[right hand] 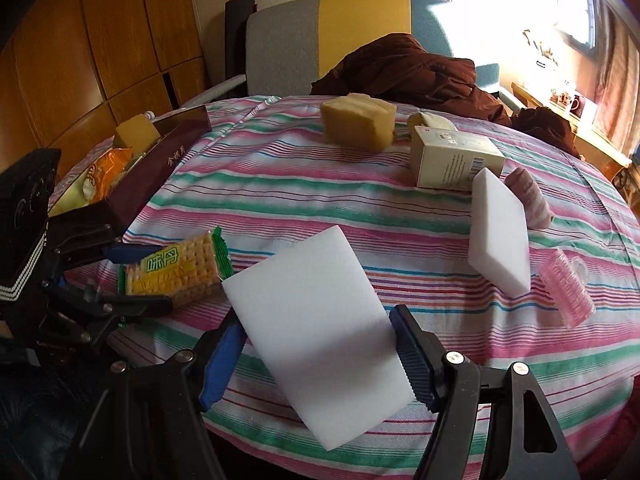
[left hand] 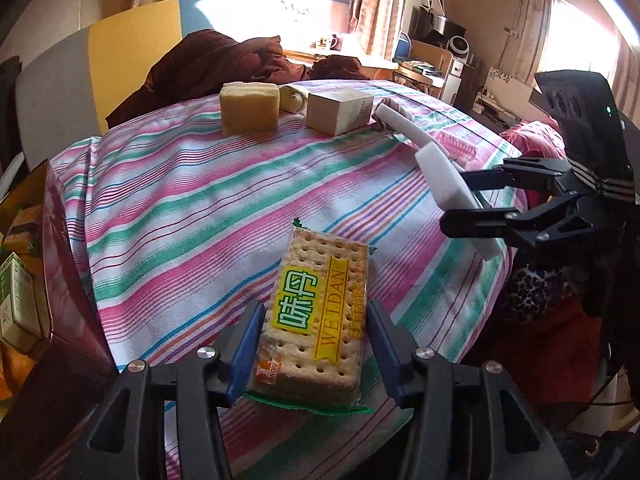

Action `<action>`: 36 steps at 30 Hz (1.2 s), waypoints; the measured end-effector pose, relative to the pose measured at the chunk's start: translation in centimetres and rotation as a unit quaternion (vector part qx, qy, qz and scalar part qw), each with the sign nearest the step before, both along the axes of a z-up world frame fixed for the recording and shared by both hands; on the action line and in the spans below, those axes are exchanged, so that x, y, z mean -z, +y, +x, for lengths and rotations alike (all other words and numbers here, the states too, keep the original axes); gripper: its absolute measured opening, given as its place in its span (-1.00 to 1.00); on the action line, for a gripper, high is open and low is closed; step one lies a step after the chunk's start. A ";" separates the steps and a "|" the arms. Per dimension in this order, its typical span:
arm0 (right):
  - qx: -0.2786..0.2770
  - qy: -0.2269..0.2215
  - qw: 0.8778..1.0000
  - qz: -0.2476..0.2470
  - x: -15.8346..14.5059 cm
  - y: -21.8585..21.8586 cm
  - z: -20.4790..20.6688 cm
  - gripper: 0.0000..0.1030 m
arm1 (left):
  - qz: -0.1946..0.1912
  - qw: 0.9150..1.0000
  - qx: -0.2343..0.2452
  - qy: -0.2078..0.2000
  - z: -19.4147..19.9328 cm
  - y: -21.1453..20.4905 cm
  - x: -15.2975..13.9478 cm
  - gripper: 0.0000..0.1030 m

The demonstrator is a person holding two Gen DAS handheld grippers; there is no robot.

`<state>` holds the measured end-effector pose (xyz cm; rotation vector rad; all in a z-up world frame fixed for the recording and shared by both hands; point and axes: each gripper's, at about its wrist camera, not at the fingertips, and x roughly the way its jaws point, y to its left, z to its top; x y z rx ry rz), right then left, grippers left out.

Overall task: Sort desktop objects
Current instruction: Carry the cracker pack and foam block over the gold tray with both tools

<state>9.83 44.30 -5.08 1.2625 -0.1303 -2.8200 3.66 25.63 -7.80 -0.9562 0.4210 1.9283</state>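
Observation:
A packet of crackers (left hand: 320, 280) with a yellow and green label sits between the blue pads of my left gripper (left hand: 316, 312), which is shut on its two long sides just over the striped tablecloth (left hand: 180, 200). The right wrist view shows the same packet (right hand: 180, 268) in the left gripper (right hand: 164, 276) at the table's left edge. My right gripper (right hand: 316, 316) is shut on a white foam sponge (right hand: 320, 332), held tilted above the cloth. In the left wrist view this sponge (left hand: 452, 184) is seen edge-on in the right gripper (left hand: 454, 202).
On the cloth lie a second white sponge (right hand: 500, 232), a yellow sponge (right hand: 358, 122), a beige carton (right hand: 452, 158), a pink hair roller (right hand: 566, 288) and a rolled pink cloth (right hand: 528, 196). A dark red box (right hand: 160, 160) with snacks stands at the left edge. A brown jacket (right hand: 400, 68) lies behind.

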 end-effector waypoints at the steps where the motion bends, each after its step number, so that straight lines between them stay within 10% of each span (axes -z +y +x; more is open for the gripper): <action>1: 0.001 0.004 1.000 -0.006 0.0 -0.2 0.0 0.41 | -0.003 1.000 0.003 0.003 0.0 0.1 0.0 0.13; 14: 0.009 0.020 1.000 -0.022 0.5 -0.8 0.2 0.41 | -0.005 1.000 -0.011 0.012 -0.6 0.7 0.2 -0.06; 36: -0.044 0.044 0.994 -0.095 -0.6 -6.3 -3.9 0.41 | 0.107 0.987 -0.117 0.030 -1.3 -8.7 -5.4 -0.06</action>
